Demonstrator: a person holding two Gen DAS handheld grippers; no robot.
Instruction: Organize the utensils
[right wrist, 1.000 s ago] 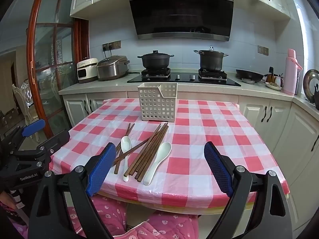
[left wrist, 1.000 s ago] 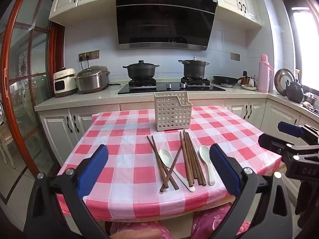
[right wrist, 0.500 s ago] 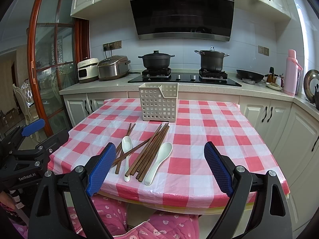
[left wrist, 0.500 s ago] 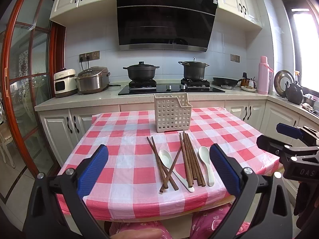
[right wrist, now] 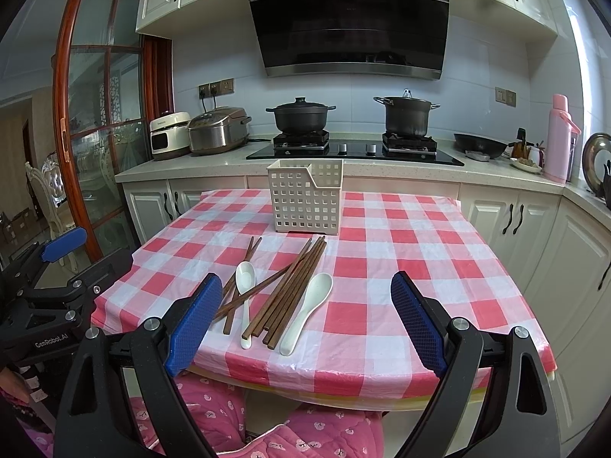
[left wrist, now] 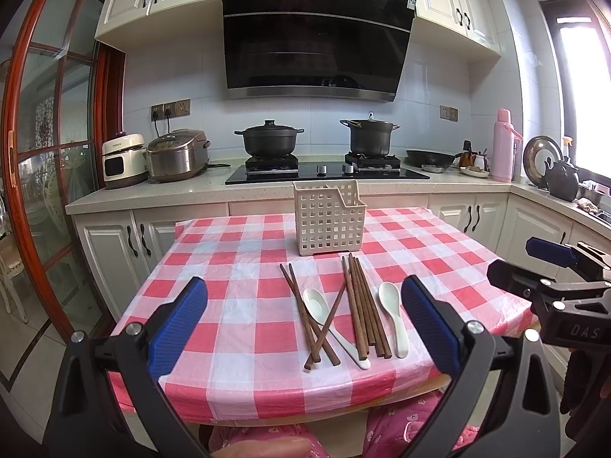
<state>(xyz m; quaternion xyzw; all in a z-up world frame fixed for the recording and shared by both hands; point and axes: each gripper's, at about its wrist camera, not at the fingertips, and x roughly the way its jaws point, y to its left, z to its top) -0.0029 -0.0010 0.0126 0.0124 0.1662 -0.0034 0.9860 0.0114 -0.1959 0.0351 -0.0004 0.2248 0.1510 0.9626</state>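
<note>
Right wrist view: both grippers' jaws gape wide, empty. Chopsticks (right wrist: 290,290) and spoons (right wrist: 307,311) lie loose on the desk (right wrist: 420,267) before the basket (right wrist: 305,200); best pinch one spoon's handle first.

Left gripper (left wrist: 303,330) is held level at the bottom of its own view, jaws spread wide with nothing between the blue pads (left wrist: 177,328); it also appears at the left edge of the right wrist view. Right gripper (right wrist: 305,320) is likewise spread wide and holds nothing, its blue pads (right wrist: 416,318) apart, low in frame.
</note>
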